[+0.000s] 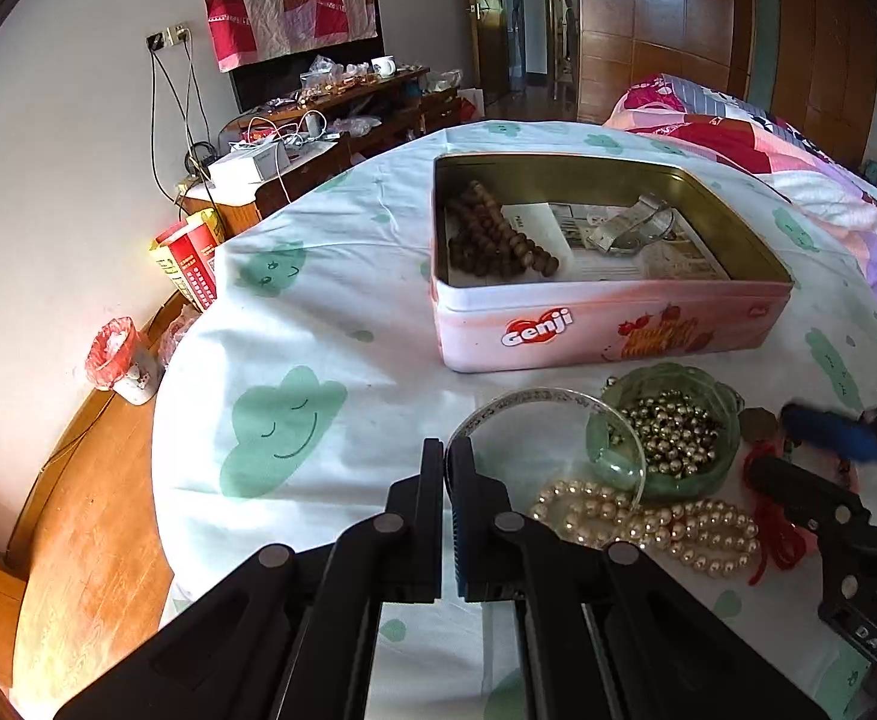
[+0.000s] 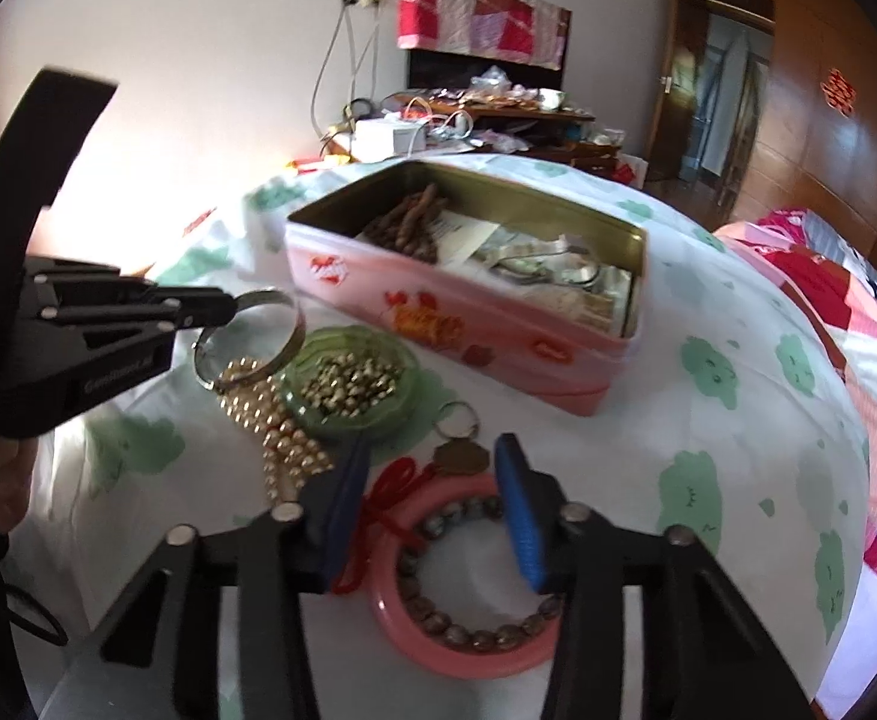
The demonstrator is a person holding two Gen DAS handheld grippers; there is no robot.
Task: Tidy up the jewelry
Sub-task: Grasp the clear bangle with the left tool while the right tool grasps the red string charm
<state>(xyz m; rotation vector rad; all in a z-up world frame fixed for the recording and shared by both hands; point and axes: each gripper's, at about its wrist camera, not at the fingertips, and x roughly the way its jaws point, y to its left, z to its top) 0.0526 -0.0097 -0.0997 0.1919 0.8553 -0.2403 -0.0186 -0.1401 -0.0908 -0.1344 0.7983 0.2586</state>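
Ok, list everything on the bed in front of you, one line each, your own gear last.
biscuit tin: one, pink, open, behind the loose pieces.
brown bead string: one, inside the tin, left end.
silver bangle: one, pinched at its rim.
green glass dish: one, full of gold beads.
pearl strand: one, cream, beside the dish.
pink ring: one, dark bead bracelet inside it.
red cord charm: one, by the ring.
left gripper: black, jaws shut on the bangle.
right gripper: blue pads, jaws open above the ring.

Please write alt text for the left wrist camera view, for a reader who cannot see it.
The shut left gripper holds a silver bangle by its rim above a bed sheet. Beside it lie a pearl strand and a green dish of gold beads; behind stands an open pink tin with brown beads inside.
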